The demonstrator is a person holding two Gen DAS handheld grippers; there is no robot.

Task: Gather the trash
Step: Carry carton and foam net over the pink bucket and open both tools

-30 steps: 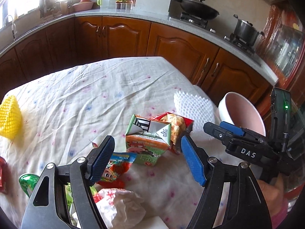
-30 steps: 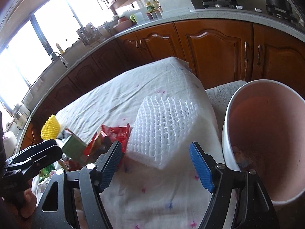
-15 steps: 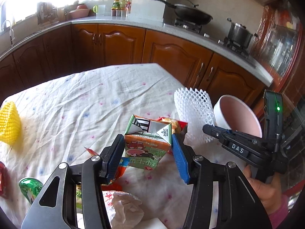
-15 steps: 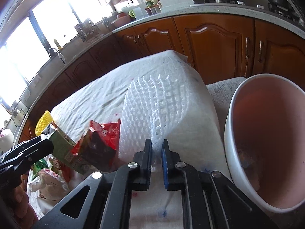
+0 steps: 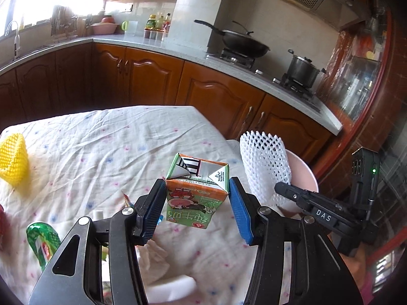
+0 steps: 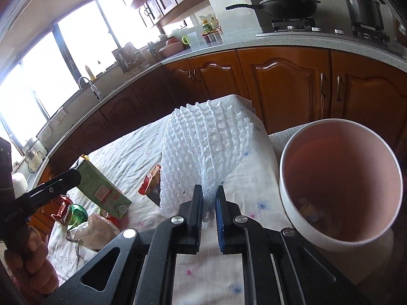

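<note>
My left gripper (image 5: pixel 197 211) is shut on a green and orange drink carton (image 5: pixel 195 198) and holds it lifted above the table; the carton also shows in the right wrist view (image 6: pixel 101 190). My right gripper (image 6: pixel 209 203) is shut on a white foam fruit net (image 6: pixel 206 150) and holds it up beside the pink bin (image 6: pixel 340 190). The net (image 5: pixel 264 167) and the bin's rim (image 5: pixel 305 170) also show in the left wrist view, right of the carton.
On the flowered tablecloth (image 5: pixel 101 147) lie a yellow foam net (image 5: pixel 12 162), a green wrapper (image 5: pixel 43 241), crumpled white paper (image 6: pixel 99 231) and a red snack bag (image 6: pixel 151 183). Wooden kitchen cabinets (image 5: pixel 203 94) stand behind the table.
My left gripper closed on the carton and lifted it off the table. My right gripper closed on the white net and raised it beside the bin.
</note>
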